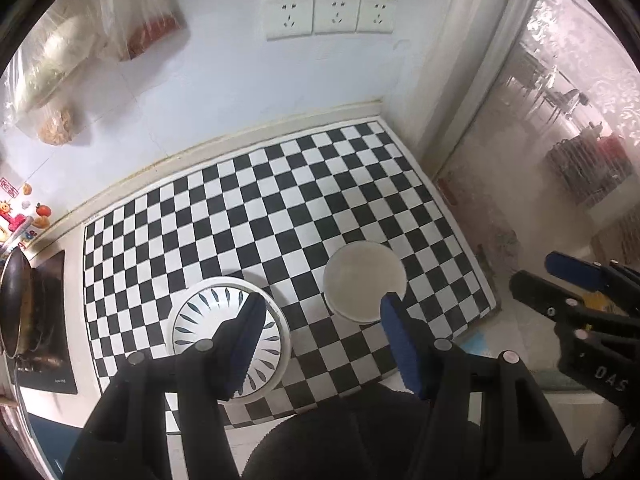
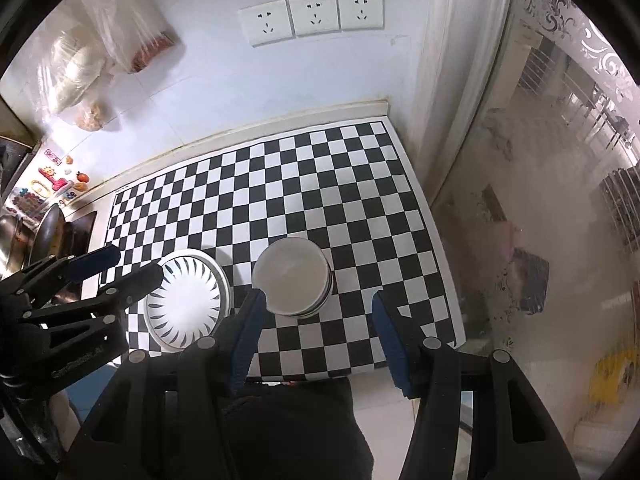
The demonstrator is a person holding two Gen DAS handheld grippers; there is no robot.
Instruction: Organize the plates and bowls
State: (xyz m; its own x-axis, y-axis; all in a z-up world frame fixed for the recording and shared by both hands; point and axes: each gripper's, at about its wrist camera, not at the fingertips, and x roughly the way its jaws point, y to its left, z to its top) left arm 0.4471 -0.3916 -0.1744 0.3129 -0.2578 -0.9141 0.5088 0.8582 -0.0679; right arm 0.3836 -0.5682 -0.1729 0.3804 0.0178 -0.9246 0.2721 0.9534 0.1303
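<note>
A white plate with a dark leaf pattern (image 1: 208,320) (image 2: 188,304) lies on the checkered mat near its front left. A stack of plain white bowls (image 1: 362,280) (image 2: 294,280) stands to its right. My left gripper (image 1: 320,312) is open and empty, held above and in front of both. It also shows in the right wrist view (image 2: 132,266). My right gripper (image 2: 316,308) is open and empty, with the bowls just beyond its left finger. It shows in the left wrist view (image 1: 536,268) at the right, off the mat.
The black-and-white checkered mat (image 1: 280,200) (image 2: 280,184) covers the counter up to a white wall with sockets (image 1: 332,14). A wok on a stove (image 1: 16,304) stands at the left. A glass door (image 2: 540,200) bounds the right. Plastic bags (image 1: 80,40) hang on the wall.
</note>
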